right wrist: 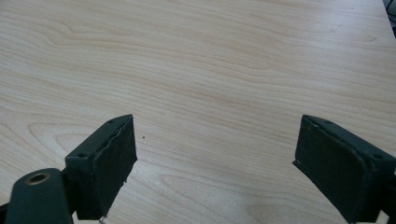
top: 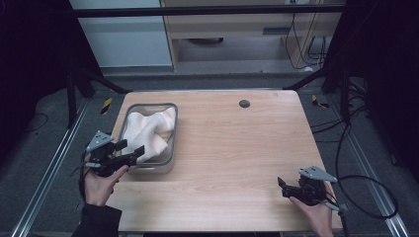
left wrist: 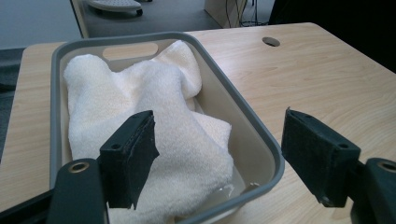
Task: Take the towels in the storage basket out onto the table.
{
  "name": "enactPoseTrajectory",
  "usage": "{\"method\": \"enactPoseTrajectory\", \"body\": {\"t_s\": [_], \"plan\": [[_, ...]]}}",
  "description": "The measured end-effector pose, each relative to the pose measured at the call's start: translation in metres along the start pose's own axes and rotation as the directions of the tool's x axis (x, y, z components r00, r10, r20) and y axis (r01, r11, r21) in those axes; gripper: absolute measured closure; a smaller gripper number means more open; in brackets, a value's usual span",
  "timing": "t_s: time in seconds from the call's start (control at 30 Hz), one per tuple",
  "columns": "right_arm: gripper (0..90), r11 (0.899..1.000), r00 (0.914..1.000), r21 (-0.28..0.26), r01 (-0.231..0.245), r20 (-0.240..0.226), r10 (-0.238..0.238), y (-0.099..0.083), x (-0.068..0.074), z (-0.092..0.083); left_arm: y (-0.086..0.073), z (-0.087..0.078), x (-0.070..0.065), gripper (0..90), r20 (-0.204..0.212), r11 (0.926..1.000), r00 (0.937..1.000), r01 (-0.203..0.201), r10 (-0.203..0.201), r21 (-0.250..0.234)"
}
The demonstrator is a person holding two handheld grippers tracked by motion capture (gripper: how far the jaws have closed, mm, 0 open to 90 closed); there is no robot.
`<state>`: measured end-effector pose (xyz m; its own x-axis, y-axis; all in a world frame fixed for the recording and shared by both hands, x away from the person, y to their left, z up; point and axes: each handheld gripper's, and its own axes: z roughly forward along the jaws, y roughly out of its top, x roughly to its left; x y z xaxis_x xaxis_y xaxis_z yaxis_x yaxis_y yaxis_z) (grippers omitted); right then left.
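Note:
A grey plastic bin point(top: 172, 133) stands on the left part of the wooden table point(top: 237, 148) and holds crumpled white towels point(top: 148, 129). My left gripper point(top: 131, 147) hovers at the bin's near corner, open, its jaws spread over the towels point(left wrist: 154, 107) and the bin's rim point(left wrist: 243, 107); nothing sits between them. Its left pad point(left wrist: 133, 154) hangs just above the cloth. My right gripper point(top: 282, 187) rests low over the table's near right area, open, with bare wood point(right wrist: 210, 70) between its wide-apart jaws.
A dark round cable hole point(top: 244, 103) lies near the table's far edge. A black cable point(top: 365, 197) loops off the table's right side. Dark frame legs and a metal rail point(top: 49, 168) flank the table.

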<state>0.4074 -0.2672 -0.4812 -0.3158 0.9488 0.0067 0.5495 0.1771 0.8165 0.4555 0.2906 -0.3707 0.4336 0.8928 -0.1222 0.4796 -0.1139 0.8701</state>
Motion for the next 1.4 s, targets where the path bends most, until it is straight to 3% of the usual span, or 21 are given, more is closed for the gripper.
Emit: {"method": "enactPoseTrajectory", "body": {"t_s": [0.47,0.83,1.4], "plan": [[12.5,1.000,0.9999,0.012,0.012,-0.007,-0.012,-0.001,0.000,0.002,0.029,0.016,0.010,25.3,-0.039,0.9970,0.9989,-0.023,0.026,0.074],[12.6,1.000,0.9998,0.018,0.011,-0.014,-0.011,0.000,0.000,0.003,0.040,0.033,0.014,24.9,-0.029,0.9928,0.9991,-0.027,0.031,0.116],[12.7,1.000,0.9998,0.030,0.010,-0.020,-0.009,0.000,0.000,0.004,0.053,0.067,0.022,23.7,-0.037,0.9783,0.9987,-0.028,0.036,0.205]]}}
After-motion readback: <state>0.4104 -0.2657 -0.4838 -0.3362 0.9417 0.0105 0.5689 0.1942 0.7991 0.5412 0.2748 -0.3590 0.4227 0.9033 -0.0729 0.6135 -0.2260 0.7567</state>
